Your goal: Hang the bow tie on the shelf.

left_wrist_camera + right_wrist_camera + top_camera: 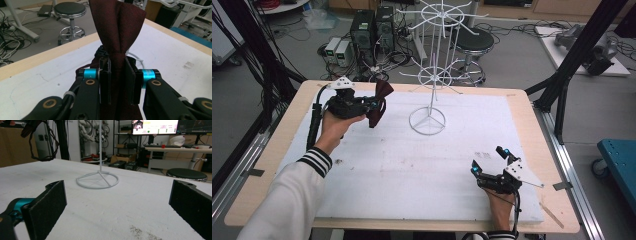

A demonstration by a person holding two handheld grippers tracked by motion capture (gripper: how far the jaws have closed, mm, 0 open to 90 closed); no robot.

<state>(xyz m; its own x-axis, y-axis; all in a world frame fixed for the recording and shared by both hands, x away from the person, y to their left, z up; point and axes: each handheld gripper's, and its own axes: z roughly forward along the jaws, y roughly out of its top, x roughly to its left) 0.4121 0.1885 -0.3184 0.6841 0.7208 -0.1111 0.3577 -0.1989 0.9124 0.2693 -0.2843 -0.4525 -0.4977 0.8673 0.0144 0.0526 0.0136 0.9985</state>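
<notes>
A dark red bow tie [379, 102] hangs above the back left of the white mat, pinched at its knot by my left gripper [373, 104]. In the left gripper view the jaws are shut on the bow tie [117, 32] at its narrow middle, my left gripper [117, 82] holding it upright. A white wire display stand [431, 75] rises from its ring base [427, 121] at the mat's centre back. My right gripper [489, 160] rests low at the front right, jaws wide open and bare. In the right gripper view the stand's ring base [97, 180] lies ahead of my right gripper [120, 202].
The white mat [412, 165] covers a wooden table [282, 130]. A black stool [473, 42], computer towers [372, 27] and cables stand on the floor behind. A black frame post [582, 47] leans at the right.
</notes>
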